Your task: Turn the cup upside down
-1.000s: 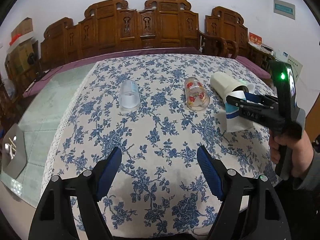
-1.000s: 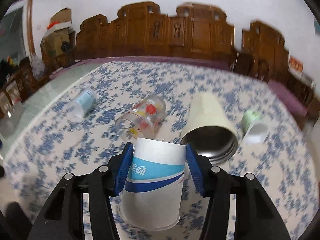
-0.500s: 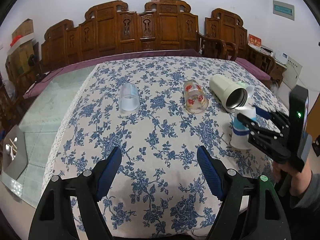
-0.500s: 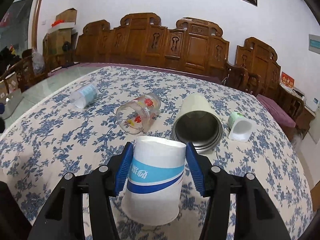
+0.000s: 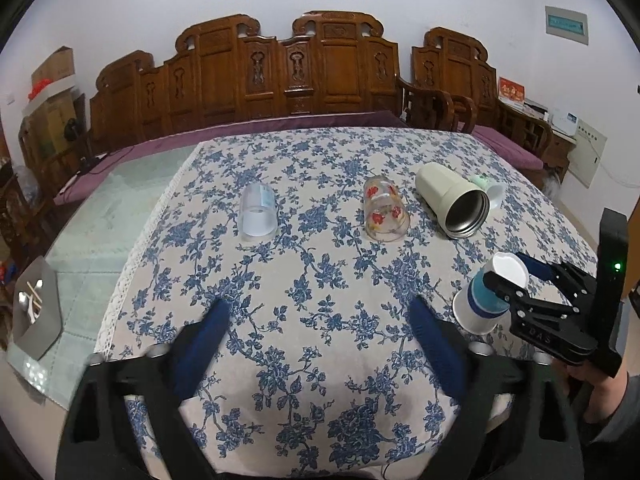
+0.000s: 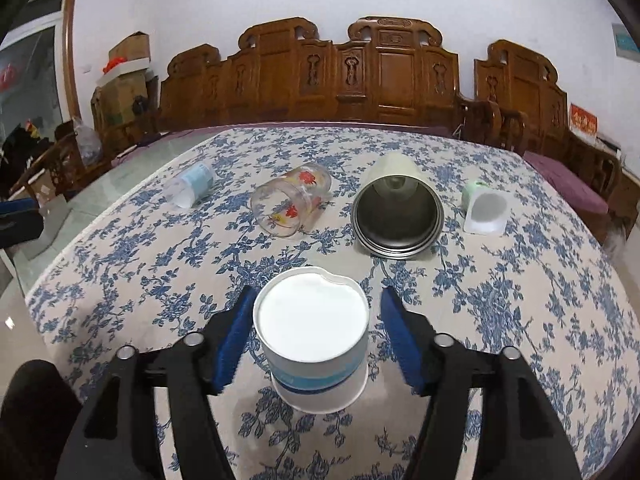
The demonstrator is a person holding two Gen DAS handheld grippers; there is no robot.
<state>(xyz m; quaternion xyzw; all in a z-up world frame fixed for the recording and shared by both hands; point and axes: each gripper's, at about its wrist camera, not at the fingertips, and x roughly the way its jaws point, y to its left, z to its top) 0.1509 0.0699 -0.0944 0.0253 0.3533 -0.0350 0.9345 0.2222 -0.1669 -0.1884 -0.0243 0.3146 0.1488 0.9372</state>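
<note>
A white paper cup with a blue band (image 6: pixel 314 334) stands upside down on the flowered tablecloth, base up. My right gripper (image 6: pixel 316 338) is open, one blue pad on each side of the cup with a gap to it. The cup (image 5: pixel 486 300) and the right gripper (image 5: pixel 516 280) also show at the right in the left wrist view. My left gripper (image 5: pixel 320 344) is open and empty above the near part of the table.
On their sides lie a flowered glass (image 6: pixel 292 204), a cream steel-lined tumbler (image 6: pixel 396 208), a small green-and-white cup (image 6: pixel 484 208) and a clear plastic cup (image 6: pixel 192 190). A metal holder (image 5: pixel 34 308) stands left on the bare glass tabletop (image 5: pixel 100 232). Carved wooden chairs (image 5: pixel 320 68) line the far side.
The right gripper has lowered the inverted paper cup onto the cloth and opened its jaws off it. The left gripper has barely moved.
</note>
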